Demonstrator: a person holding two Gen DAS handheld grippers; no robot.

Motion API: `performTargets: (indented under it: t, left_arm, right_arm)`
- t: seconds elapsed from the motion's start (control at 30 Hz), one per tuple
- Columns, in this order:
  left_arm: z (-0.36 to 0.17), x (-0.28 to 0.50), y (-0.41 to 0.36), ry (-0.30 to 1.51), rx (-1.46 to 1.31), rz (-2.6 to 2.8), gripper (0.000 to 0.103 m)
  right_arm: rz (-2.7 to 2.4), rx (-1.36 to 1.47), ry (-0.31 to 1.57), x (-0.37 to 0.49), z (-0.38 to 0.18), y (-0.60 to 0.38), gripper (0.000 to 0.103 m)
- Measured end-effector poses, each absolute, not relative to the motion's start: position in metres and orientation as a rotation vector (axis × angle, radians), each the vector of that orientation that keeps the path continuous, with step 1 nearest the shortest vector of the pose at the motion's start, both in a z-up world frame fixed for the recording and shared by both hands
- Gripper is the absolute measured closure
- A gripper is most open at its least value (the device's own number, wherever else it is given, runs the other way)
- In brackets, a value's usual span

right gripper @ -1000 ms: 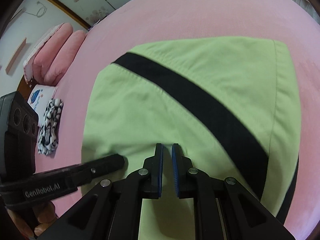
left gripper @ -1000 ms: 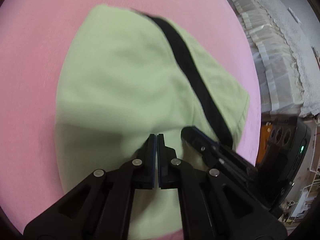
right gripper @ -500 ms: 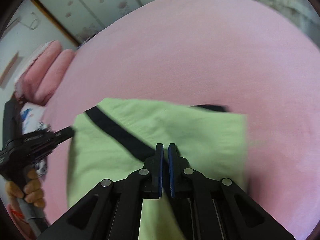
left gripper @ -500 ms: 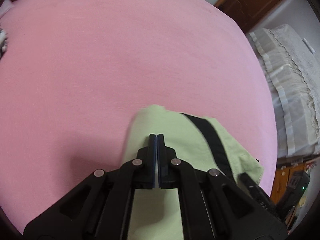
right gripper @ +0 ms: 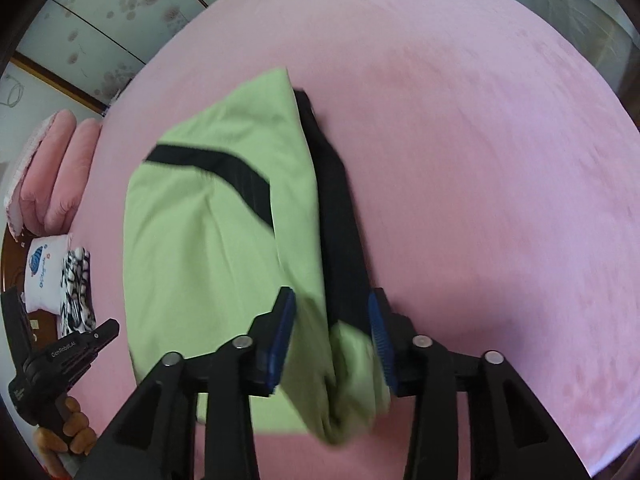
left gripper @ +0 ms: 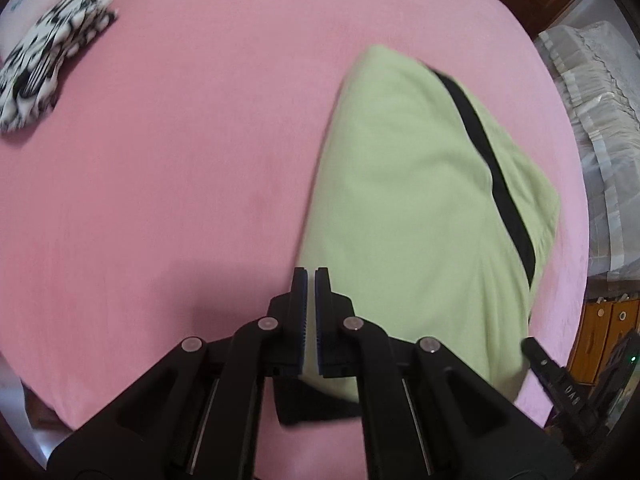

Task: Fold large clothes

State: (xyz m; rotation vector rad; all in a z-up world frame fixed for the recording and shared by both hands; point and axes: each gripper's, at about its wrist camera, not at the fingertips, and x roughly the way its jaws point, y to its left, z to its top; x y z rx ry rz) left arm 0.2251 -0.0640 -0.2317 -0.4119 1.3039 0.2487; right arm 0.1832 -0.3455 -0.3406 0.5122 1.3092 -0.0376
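A light green garment (left gripper: 420, 200) with a black stripe lies folded on the pink bed (left gripper: 180, 160). In the right wrist view the green garment (right gripper: 208, 248) shows a black panel along its right side. My right gripper (right gripper: 332, 314) hangs over the garment's near right corner. Its jaws are opening, with a bunched green and black fold loose between them. My left gripper (left gripper: 311, 276) is shut above the garment's near left edge. In the right wrist view the left gripper (right gripper: 114, 326) sits just left of the cloth, held by a hand. No cloth shows in its tips there.
A folded black-and-white patterned cloth (left gripper: 44, 60) lies at the far left of the bed beside a white pillow (right gripper: 44, 268) with a blue print. Pink pillows (right gripper: 52, 160) are stacked behind. White lacy covers (left gripper: 592, 120) and a wooden cabinet (left gripper: 600, 340) stand past the bed's right edge.
Both grippers swung across the bed with the garment's edge, and it now lies folded narrower. The right jaws, shut before, have spread apart. The left jaws stay shut.
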Motion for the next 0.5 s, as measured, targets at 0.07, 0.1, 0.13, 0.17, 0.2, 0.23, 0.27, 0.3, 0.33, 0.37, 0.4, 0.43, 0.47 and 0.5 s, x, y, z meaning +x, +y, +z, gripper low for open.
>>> performTargets:
  t: [0.07,0.1,0.13,0.17,0.2,0.23,0.27,0.3,0.33,0.37,0.4,0.43,0.47,0.5]
  left_arm:
    - [-0.231,0.212,-0.084,1.325,-0.387,0.238,0.101]
    - [-0.23,0.204,-0.092,1.338,-0.369,0.233,0.101]
    - [-0.228,0.196,-0.099,1.354,-0.356,0.225,0.101]
    - [-0.227,0.19,-0.106,1.373,-0.346,0.217,0.099]
    - [-0.228,0.185,-0.133,1.388,-0.34,0.214,0.097]
    - [-0.227,0.178,-0.141,1.4,-0.333,0.21,0.09]
    - [-0.223,0.174,-0.145,1.406,-0.329,0.207,0.075]
    - [-0.221,0.167,-0.15,1.405,-0.328,0.206,0.066]
    - [-0.215,0.16,-0.151,1.401,-0.323,0.207,0.049]
    - [-0.207,0.156,-0.154,1.386,-0.312,0.206,0.045]
    - [-0.199,0.144,-0.168,1.377,-0.303,0.205,0.045]
    - [-0.191,0.142,-0.171,1.37,-0.283,0.199,0.045]
    - [-0.184,0.139,-0.173,1.37,-0.265,0.192,0.044]
    - [-0.177,0.138,-0.177,1.371,-0.25,0.187,0.044]
  right_arm:
    - [-0.01,0.495,1.355,0.156,-0.339,-0.335,0.033]
    - [0.008,0.481,1.379,0.149,-0.338,-0.329,0.033]
    - [0.024,0.459,1.406,0.142,-0.336,-0.318,0.033]
    - [0.03,0.445,1.421,0.131,-0.335,-0.315,0.033]
    - [0.036,0.427,1.437,0.123,-0.333,-0.307,0.032]
    - [0.037,0.416,1.445,0.116,-0.329,-0.304,0.032]
    - [0.036,0.415,1.443,0.109,-0.321,-0.302,0.029]
    - [0.037,0.418,1.437,0.104,-0.315,-0.3,0.024]
    - [0.037,0.418,1.433,0.101,-0.311,-0.296,0.022]
    - [0.045,0.414,1.423,0.097,-0.302,-0.295,0.02]
    - [0.055,0.403,1.415,0.096,-0.296,-0.293,0.019]
    - [0.063,0.385,1.409,0.097,-0.287,-0.289,0.019]
    - [0.072,0.367,1.403,0.095,-0.28,-0.289,0.018]
    - [0.076,0.355,1.399,0.103,-0.276,-0.281,0.017]
